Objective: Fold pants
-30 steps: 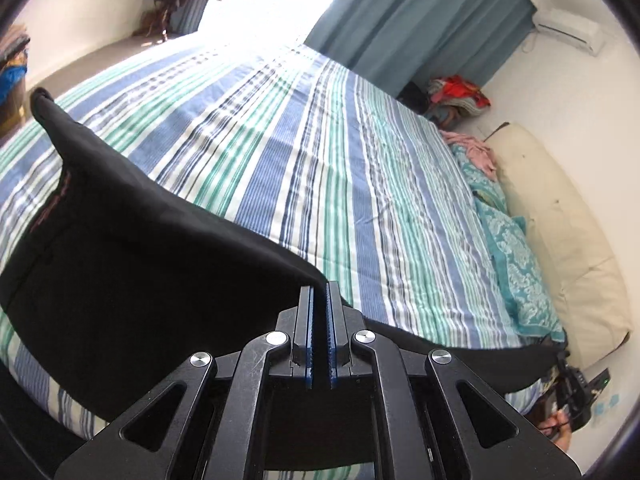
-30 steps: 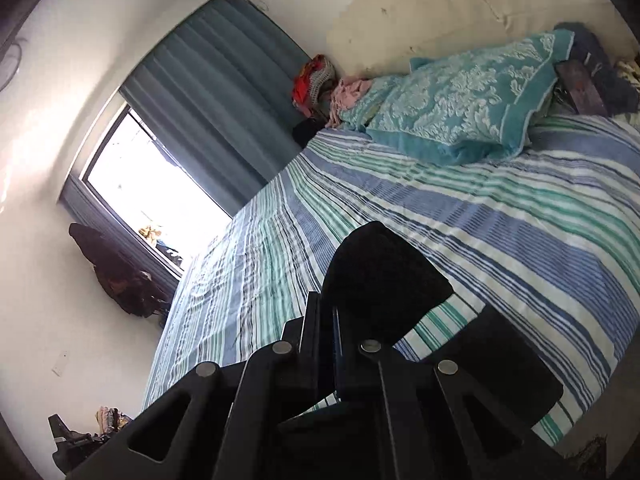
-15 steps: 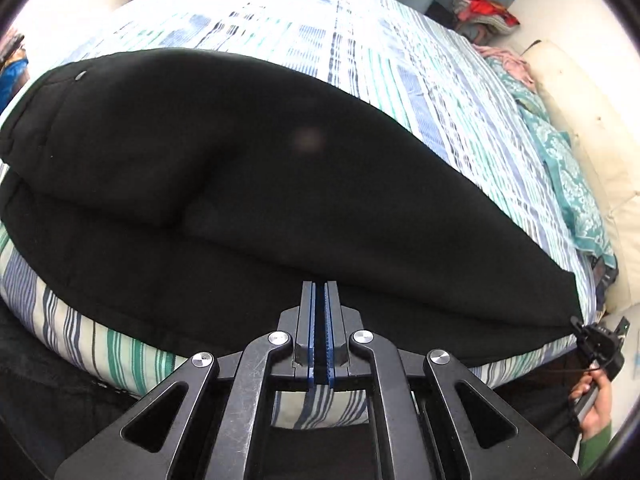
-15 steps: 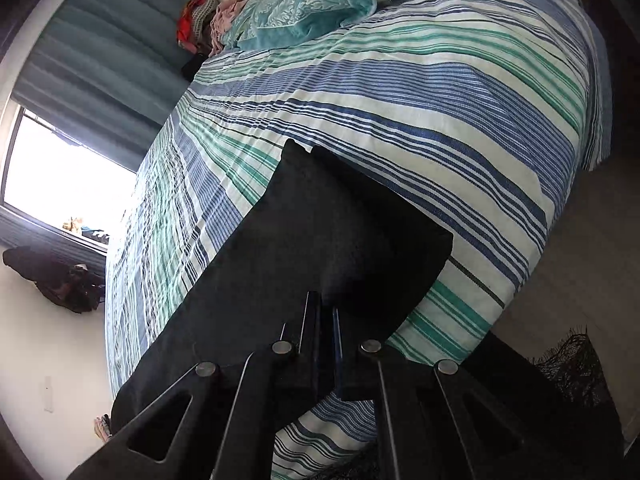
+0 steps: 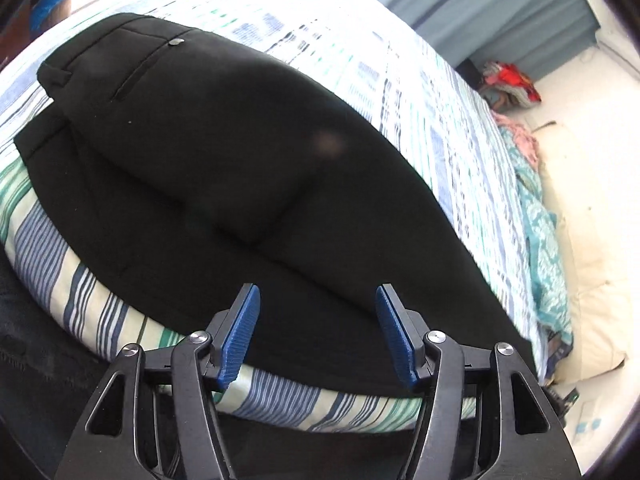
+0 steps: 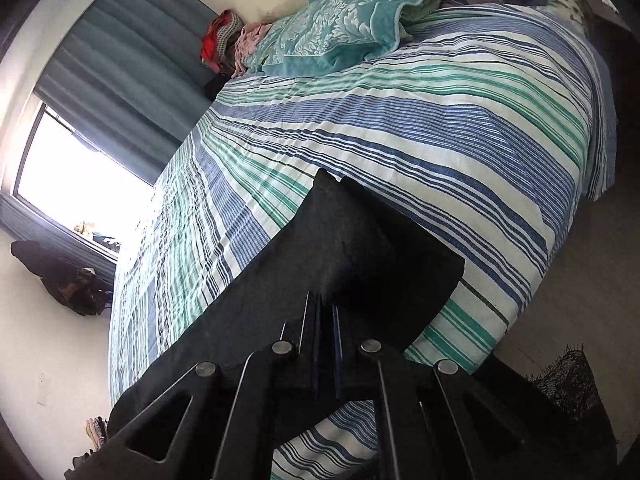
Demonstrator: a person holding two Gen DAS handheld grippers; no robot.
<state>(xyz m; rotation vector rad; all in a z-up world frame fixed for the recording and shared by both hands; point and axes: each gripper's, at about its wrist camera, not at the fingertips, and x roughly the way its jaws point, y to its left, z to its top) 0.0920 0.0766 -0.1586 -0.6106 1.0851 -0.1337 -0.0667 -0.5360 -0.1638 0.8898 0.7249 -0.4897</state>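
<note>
Black pants lie lengthwise along the striped bed edge; left gripper is spread apart above them; right gripper pinches the hem, probably keeping the leg taut.

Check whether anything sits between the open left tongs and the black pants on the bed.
Nothing visible does. The left tongs hang open right over the black pants, which lie flat on the striped bedspread with no other item on them.
</note>
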